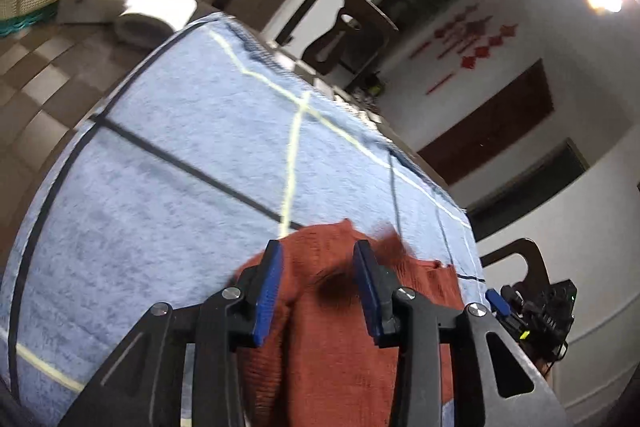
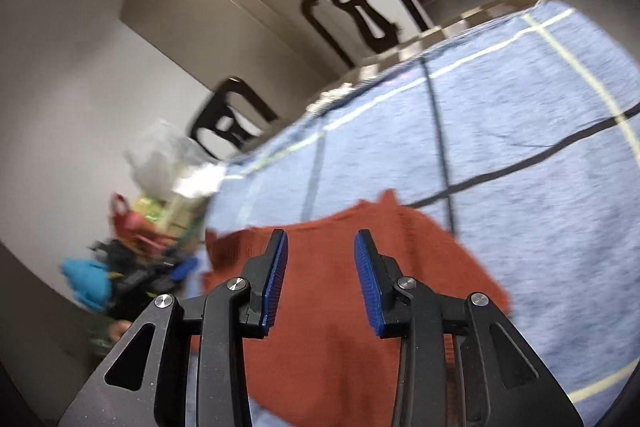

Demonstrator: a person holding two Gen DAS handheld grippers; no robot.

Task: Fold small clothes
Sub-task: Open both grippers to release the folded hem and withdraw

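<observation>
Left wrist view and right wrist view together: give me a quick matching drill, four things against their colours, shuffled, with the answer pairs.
Things:
1. garment
2. table cover
3. chair
4. pads on the left gripper fingers

Colours:
A. dark brown
B. rust orange
C. deep blue
D. light blue with dark and pale lines

Pairs: 1-B, 2-D, 3-A, 4-C
</observation>
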